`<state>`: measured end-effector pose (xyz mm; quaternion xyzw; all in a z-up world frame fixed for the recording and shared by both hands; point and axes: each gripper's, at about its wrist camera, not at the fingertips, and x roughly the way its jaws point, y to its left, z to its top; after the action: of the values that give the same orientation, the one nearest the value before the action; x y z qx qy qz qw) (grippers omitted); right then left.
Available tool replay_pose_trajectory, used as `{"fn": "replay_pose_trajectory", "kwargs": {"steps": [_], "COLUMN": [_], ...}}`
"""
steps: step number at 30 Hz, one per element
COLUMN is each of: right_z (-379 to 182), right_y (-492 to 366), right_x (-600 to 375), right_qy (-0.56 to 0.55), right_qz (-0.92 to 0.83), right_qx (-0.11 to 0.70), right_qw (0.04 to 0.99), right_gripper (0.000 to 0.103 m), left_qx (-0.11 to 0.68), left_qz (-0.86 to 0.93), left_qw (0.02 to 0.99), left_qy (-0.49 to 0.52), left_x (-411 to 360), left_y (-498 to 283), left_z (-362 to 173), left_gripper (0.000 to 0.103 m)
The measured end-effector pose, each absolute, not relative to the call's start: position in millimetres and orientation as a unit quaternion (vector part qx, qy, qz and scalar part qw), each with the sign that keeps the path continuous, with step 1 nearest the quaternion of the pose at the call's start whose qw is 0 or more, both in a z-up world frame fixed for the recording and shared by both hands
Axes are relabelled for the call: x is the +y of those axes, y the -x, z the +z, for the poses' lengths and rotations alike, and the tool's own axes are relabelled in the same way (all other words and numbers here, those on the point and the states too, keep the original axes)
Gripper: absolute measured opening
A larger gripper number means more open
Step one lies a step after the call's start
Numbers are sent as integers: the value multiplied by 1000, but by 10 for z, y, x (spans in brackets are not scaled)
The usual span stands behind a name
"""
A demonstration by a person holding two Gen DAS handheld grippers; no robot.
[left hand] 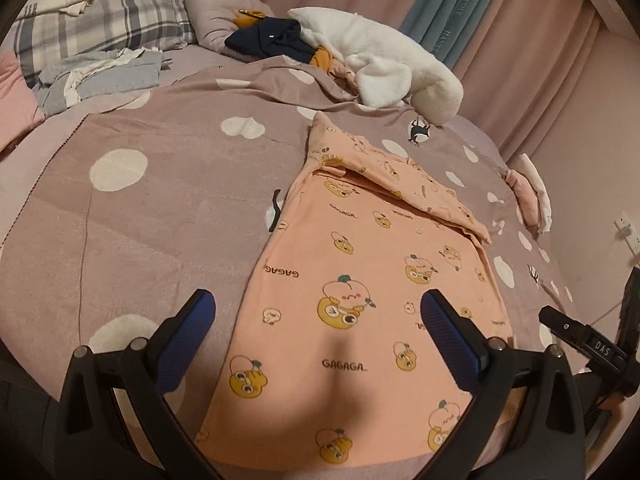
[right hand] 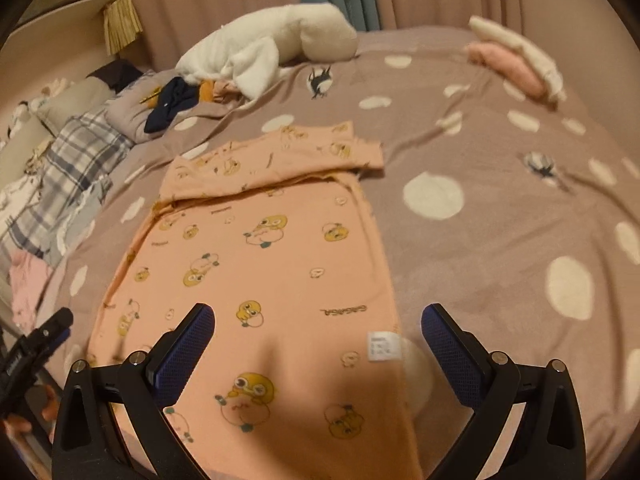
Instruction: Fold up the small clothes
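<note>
A peach child's top with cartoon prints [left hand: 360, 280] lies flat on the mauve bedspread, its sides folded in and a sleeve folded across its far end [left hand: 400, 184]. It also shows in the right wrist view [right hand: 272, 272], with a white care label [right hand: 383, 346] near its right edge. My left gripper [left hand: 318, 312] is open and empty above the top's near left part. My right gripper [right hand: 318, 324] is open and empty above the top's near right edge. The right gripper's tip shows in the left wrist view [left hand: 576, 332], and the left gripper's tip in the right wrist view [right hand: 44, 336].
The mauve bedspread with white spots [left hand: 160, 200] covers the bed. A white fleece garment [left hand: 380, 52] and dark navy clothes [left hand: 268, 38] lie at the far side. A plaid pillow [left hand: 104, 16] and grey clothes [left hand: 100, 76] sit far left. Folded pink and white clothes [right hand: 516, 60] lie far right.
</note>
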<state>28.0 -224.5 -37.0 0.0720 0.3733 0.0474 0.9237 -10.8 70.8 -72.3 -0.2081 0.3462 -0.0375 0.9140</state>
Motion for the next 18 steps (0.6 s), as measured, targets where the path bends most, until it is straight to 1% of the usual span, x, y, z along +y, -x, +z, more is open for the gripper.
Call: {"fn": "replay_pose_trajectory", "kwargs": {"steps": [6, 10, 14, 18], "right_z": [-526, -688, -791, -781], "right_y": [-94, -23, 6, 71], "right_x": [-2270, -2343, -2476, -2539], "right_qy": [-83, -87, -130, -142], "right_qz": [48, 32, 30, 17], "right_qx": [406, 433, 448, 445], "right_qw": [909, 897, 884, 884], "right_gripper": [103, 103, 103, 103], "left_qx": [350, 364, 376, 386], "left_qz": [-73, -97, -105, -75], "left_qw": [905, 887, 868, 873], "left_qy": [229, 267, 308, 288], "left_x": [731, 785, 882, 935], "left_y": [187, 180, 200, 291], "left_z": [-777, -862, -946, -968], "left_gripper": [103, 103, 103, 103]}}
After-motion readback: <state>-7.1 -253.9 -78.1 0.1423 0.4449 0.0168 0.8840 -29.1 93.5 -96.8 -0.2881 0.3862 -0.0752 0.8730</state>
